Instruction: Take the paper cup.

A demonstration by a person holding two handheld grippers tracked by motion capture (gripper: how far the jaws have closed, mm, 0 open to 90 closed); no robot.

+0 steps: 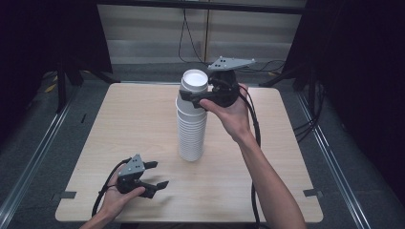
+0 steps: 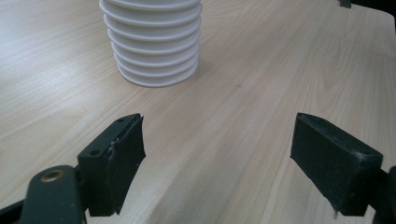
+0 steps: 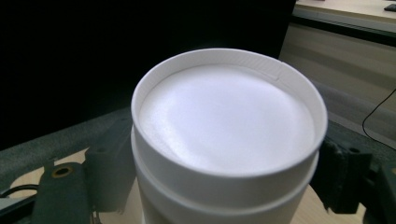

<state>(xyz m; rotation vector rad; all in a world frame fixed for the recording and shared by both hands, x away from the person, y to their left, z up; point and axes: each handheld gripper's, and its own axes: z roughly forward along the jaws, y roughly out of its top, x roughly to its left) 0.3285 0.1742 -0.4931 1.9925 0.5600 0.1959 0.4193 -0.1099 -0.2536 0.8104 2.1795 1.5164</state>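
Observation:
A tall stack of white paper cups [image 1: 192, 133] stands upside down at the middle of the wooden table [image 1: 277, 191]. My right gripper [image 1: 193, 98] is at the top of the stack, its jaws pressed on either side of the topmost cup [image 1: 194, 81], which sits slightly askew on the ones below. From the right gripper view the cup's recessed bottom [image 3: 224, 121] faces up between the jaws of the right gripper [image 3: 224, 182]. My left gripper [image 1: 158, 174] rests low near the table's front left, jaws apart and nothing between them. The left gripper [image 2: 217, 154] points at the stack's base [image 2: 154, 46].
Black cables [image 1: 255, 138] trail from both grippers across the table. Dark stands and curtains flank the table, and a pale wall panel [image 1: 157, 33] with hanging wires lies behind it. Bare wood surrounds the stack on all sides.

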